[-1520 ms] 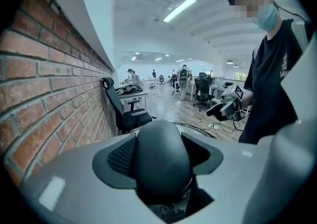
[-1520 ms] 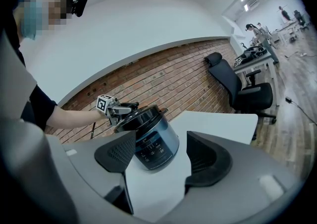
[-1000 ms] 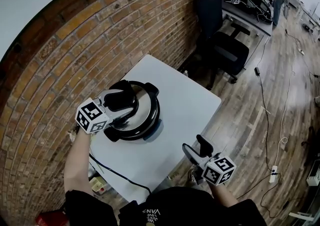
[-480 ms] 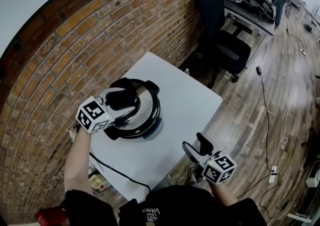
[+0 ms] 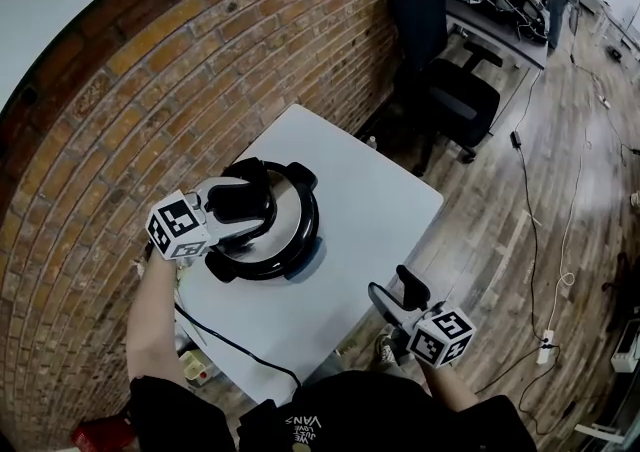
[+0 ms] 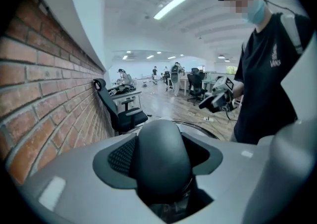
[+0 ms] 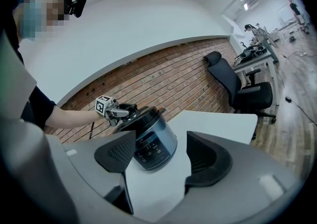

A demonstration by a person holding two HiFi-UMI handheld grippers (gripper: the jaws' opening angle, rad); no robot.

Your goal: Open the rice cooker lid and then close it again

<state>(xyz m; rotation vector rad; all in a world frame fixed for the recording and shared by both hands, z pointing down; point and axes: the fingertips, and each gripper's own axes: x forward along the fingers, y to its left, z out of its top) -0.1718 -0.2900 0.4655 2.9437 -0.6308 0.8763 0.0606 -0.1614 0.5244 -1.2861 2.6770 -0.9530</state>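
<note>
Atop the cooker (image 5: 297,232), wide-spread left claw (image 5: 243,205) clasps lid handle (image 6: 161,156).

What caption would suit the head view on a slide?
Overhead: left gripper grips the lid handle of the rice cooker on a white table; right gripper hovers open, empty.

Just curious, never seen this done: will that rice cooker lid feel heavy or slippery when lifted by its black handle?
The lid looks like shiny metal with a black rim, so probably stiff and fairly heavy. Its handle is smooth and rounded in the left claw, so it might slip a little. The cooker is squat, so unlikely to tip.
</note>
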